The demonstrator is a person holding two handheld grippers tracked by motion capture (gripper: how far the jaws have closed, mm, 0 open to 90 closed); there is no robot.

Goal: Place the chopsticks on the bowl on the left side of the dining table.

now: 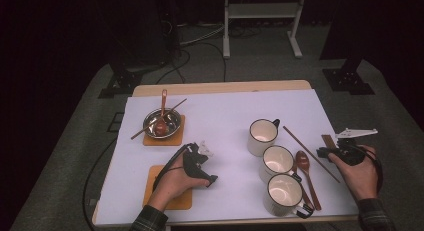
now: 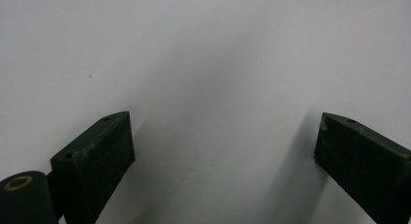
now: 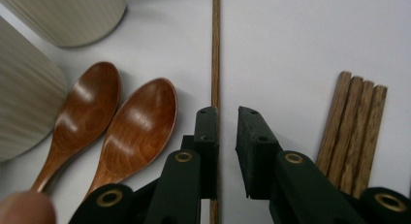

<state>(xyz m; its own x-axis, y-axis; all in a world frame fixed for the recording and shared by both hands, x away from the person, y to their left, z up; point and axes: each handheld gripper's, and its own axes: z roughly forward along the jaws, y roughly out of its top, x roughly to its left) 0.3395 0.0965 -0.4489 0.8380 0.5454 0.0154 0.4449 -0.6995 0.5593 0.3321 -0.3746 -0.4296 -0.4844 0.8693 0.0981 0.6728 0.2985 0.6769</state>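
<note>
brown chopstick [image 3: 215, 49], glossy red-brown spoons [image 3: 140, 122] — white cloth [image 3: 291, 40]

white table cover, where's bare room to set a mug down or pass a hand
Free: the wide middle strip between the steel bowl on its orange mat and the far mug, plus the far right corner beyond that mug. Crowded: the near right, where three mugs, two wooden spoons, a long chopstick and the right gripper sit close together.

chopstick [image 3: 215, 49]: far end cut by top edge; near end hidden behind right gripper [image 3: 228, 122] | mugs [image 3: 68, 10]: cropped
</note>
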